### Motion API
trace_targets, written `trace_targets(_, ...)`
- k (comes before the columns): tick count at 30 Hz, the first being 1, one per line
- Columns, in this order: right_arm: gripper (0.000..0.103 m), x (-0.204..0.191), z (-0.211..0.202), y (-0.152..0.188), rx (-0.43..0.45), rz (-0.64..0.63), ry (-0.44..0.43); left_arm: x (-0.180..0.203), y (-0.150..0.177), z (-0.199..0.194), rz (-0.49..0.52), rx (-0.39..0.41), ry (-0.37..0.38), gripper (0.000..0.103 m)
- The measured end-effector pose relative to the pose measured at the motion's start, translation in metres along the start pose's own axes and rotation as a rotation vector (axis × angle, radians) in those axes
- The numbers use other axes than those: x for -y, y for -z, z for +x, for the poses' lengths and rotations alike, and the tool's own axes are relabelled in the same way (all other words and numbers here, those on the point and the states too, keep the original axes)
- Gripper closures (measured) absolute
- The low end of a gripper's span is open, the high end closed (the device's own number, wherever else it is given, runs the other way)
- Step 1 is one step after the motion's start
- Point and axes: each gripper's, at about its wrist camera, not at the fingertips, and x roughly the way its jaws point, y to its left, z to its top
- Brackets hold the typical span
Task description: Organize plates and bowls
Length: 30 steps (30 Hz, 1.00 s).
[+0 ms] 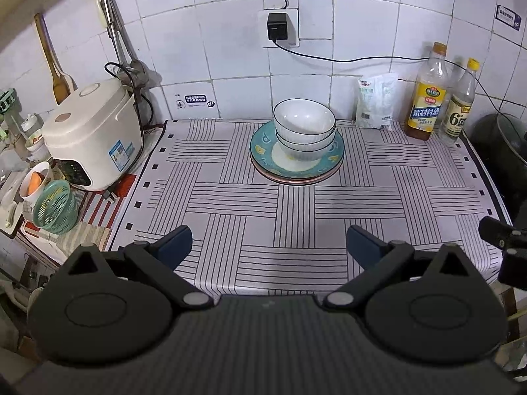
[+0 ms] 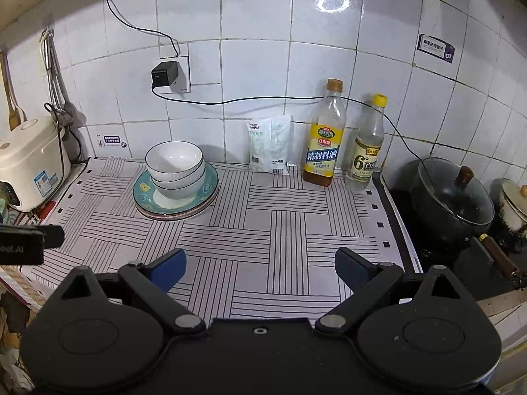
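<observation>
Striped tablecloth (image 1: 263, 204) bearing nested bowls (image 1: 304, 128) on stacked plates (image 1: 263, 151), far centre; left gripper (image 1: 268, 247) and right gripper (image 2: 260, 268) both wide, holding nothing.

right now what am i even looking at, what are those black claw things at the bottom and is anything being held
Those claws are two handheld grippers a person carries, each with a camera looking along its fingers. One picture comes from the left gripper, the other from the right gripper. Both are open and hold nothing. On the striped cloth stacked white bowls sit on a teal plate that rests on more plates. Nearby stand a rice cooker, a white bag, two bottles and a lidded black pot.
</observation>
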Motion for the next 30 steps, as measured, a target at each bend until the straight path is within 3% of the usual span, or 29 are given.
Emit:
trace_targets(16,0.004,0.002,0.005,0.003,-0.030,0.013,-0.018,0.002,-0.001,0.003,0.002,0.013,-0.035,0.002)
trace_targets(30,0.004,0.007,0.011,0.002,-0.039,0.017,-0.003,0.003,-0.002,0.005,0.003,0.023,-0.011,0.002)
